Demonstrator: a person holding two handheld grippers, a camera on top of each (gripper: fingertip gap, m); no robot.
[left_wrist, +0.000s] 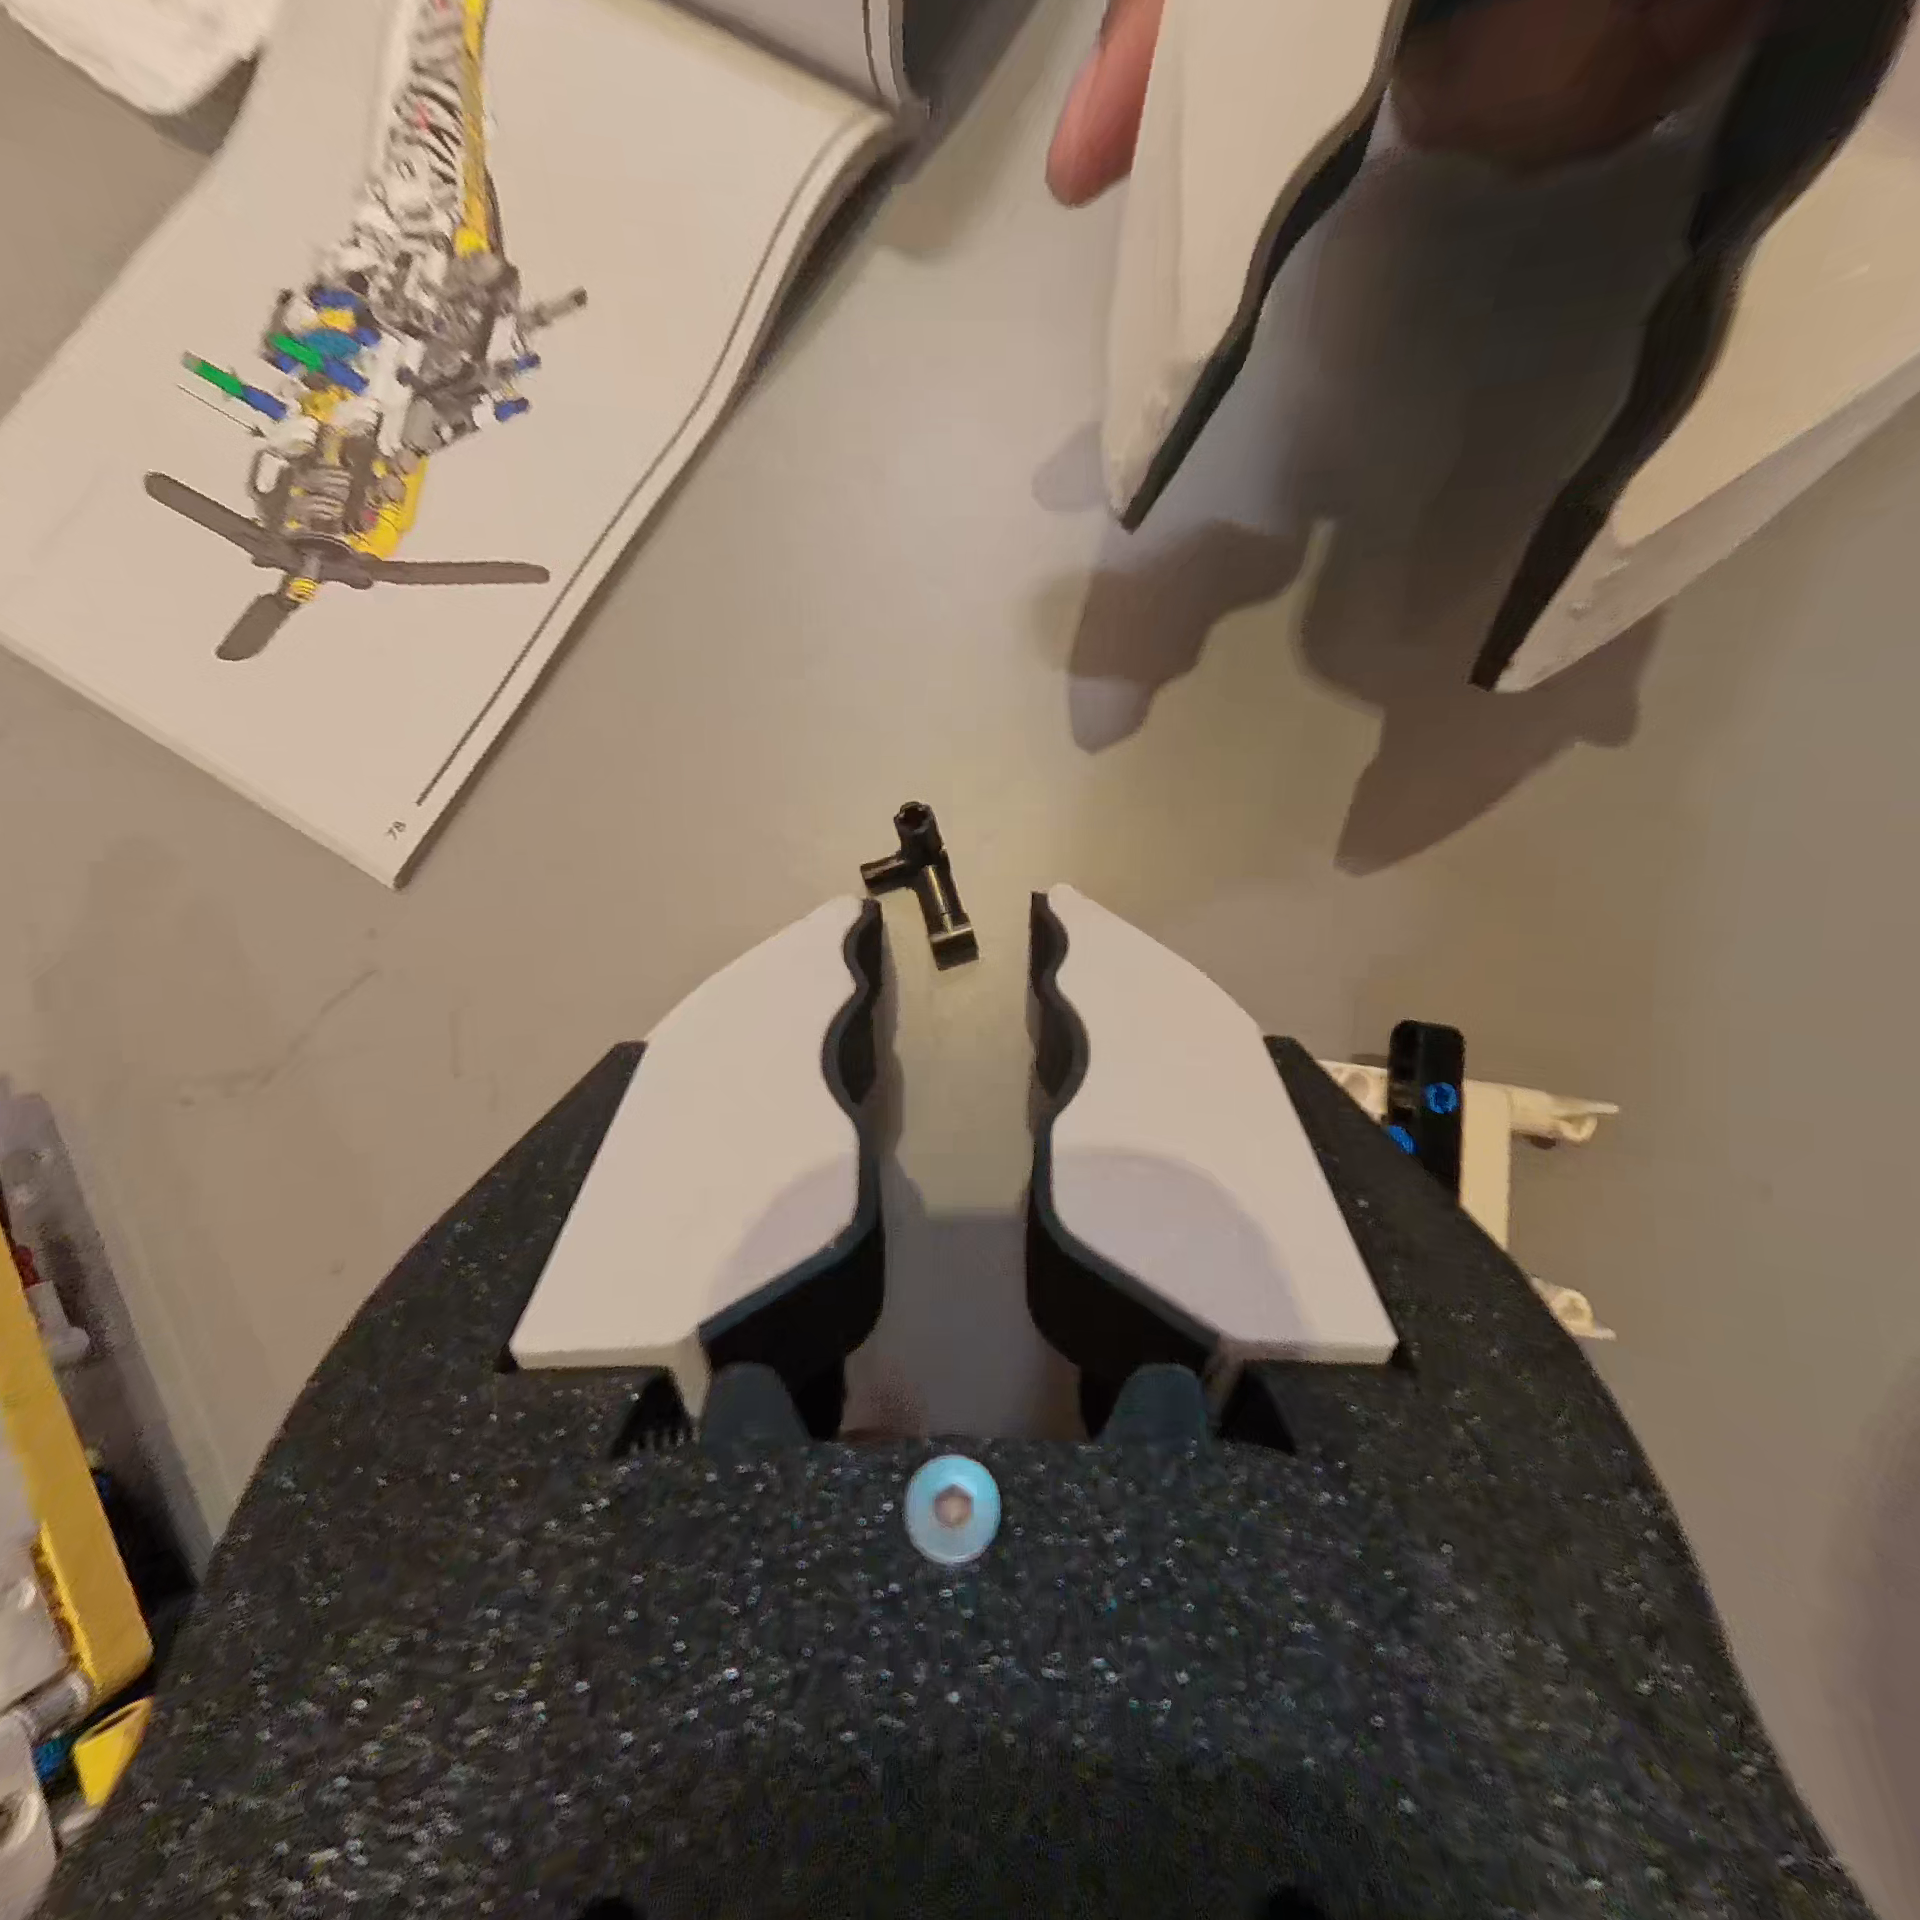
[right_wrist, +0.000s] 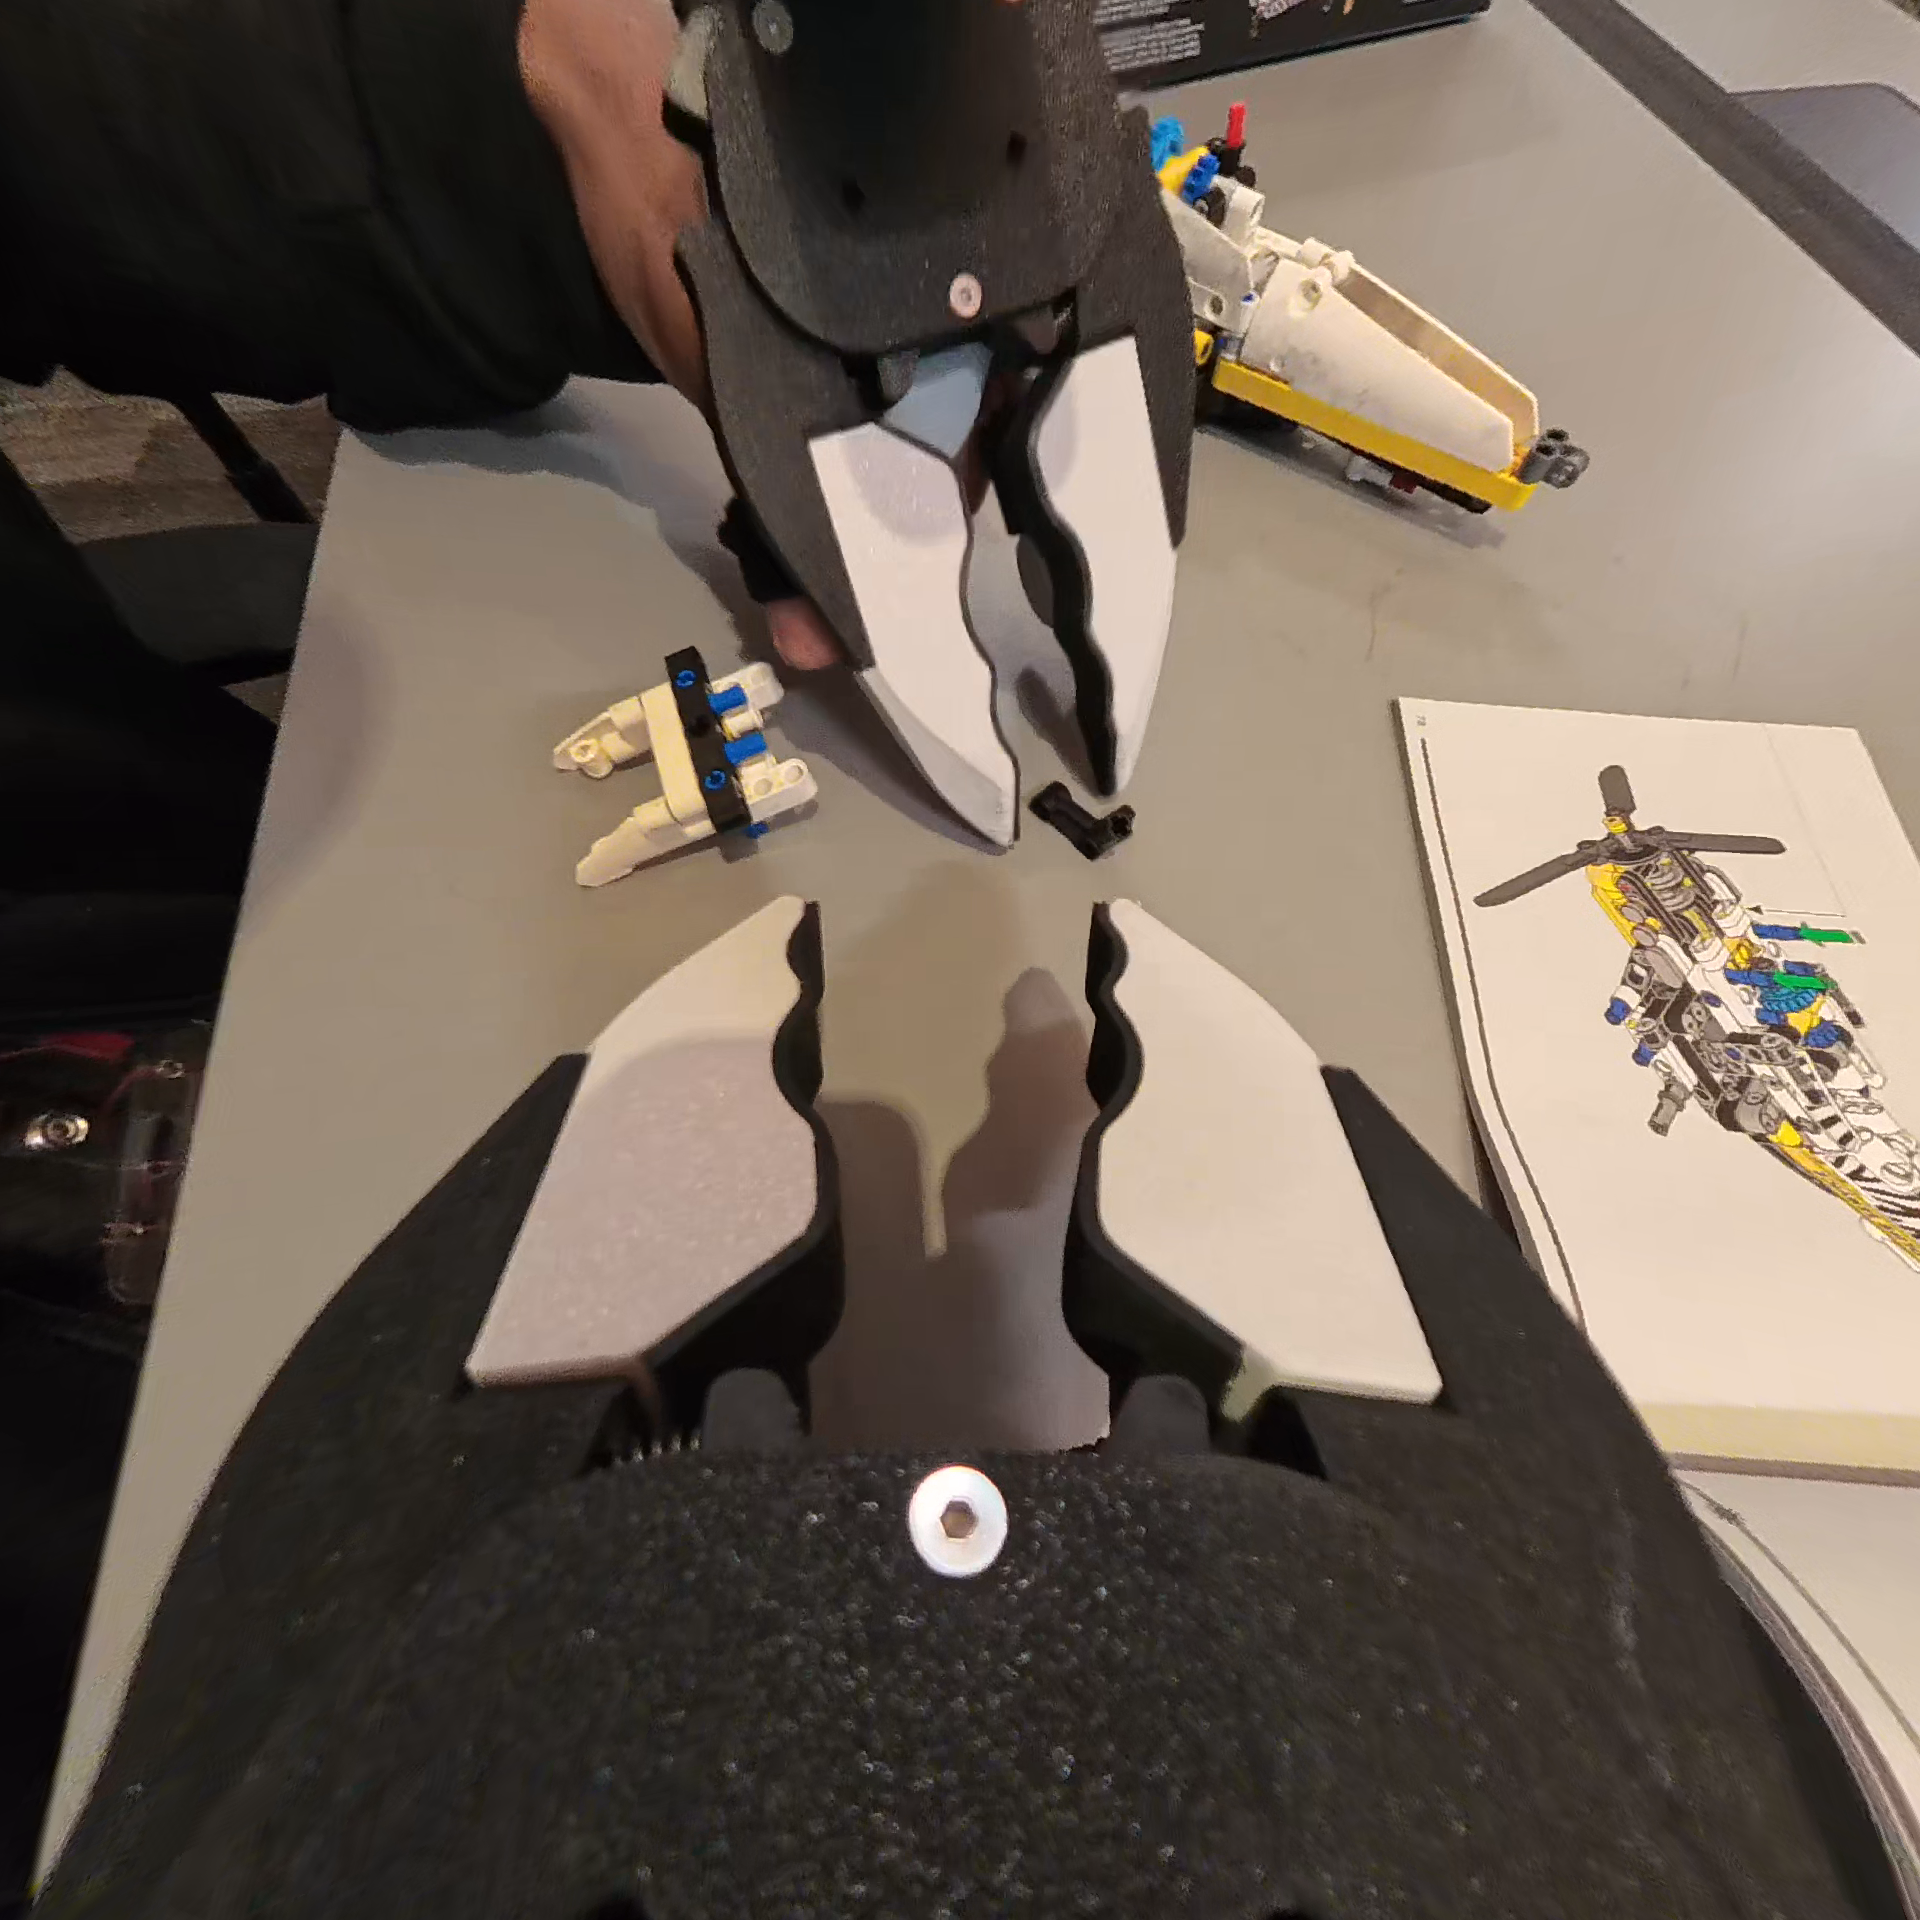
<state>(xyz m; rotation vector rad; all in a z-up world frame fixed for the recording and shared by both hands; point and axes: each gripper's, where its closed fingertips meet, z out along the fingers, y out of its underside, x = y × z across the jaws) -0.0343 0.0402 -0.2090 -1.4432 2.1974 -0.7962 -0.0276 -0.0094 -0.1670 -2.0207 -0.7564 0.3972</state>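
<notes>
While resting on a grey tabletop (right_wrist: 1351, 623), spreads out flat at the right of the right wrist view: an open instruction booklet (right_wrist: 1662, 1143), white pages, a printed picture of a yellow and white propeller aircraft. Lies farther back: a partly built brick aircraft body (right_wrist: 1340, 353), white with a yellow base rail. Sits left of centre: a small white sub-assembly (right_wrist: 675, 769) with a black beam across it and blue pins, well apart from the booklet.

Points down at the tabletop, gripped by a hand (right_wrist: 613, 208) in a dark sleeve: the left tool (left_wrist: 954, 902), fingers spread, pinching nothing. Lies just ahead of those tips and partly between them: a small black connector piece (left_wrist: 920, 883), flat on the tabletop, with a visible gap to each pad, neither pad pressing on it. Seen from the right wrist view, same piece (right_wrist: 1083, 821) just beside the left tool's tips.

Hovers nearby, facing the left one: the right tool (right_wrist: 954, 914), fingers spread wide, bare, only tabletop between the pads, near the black connector piece but clear of it.
</notes>
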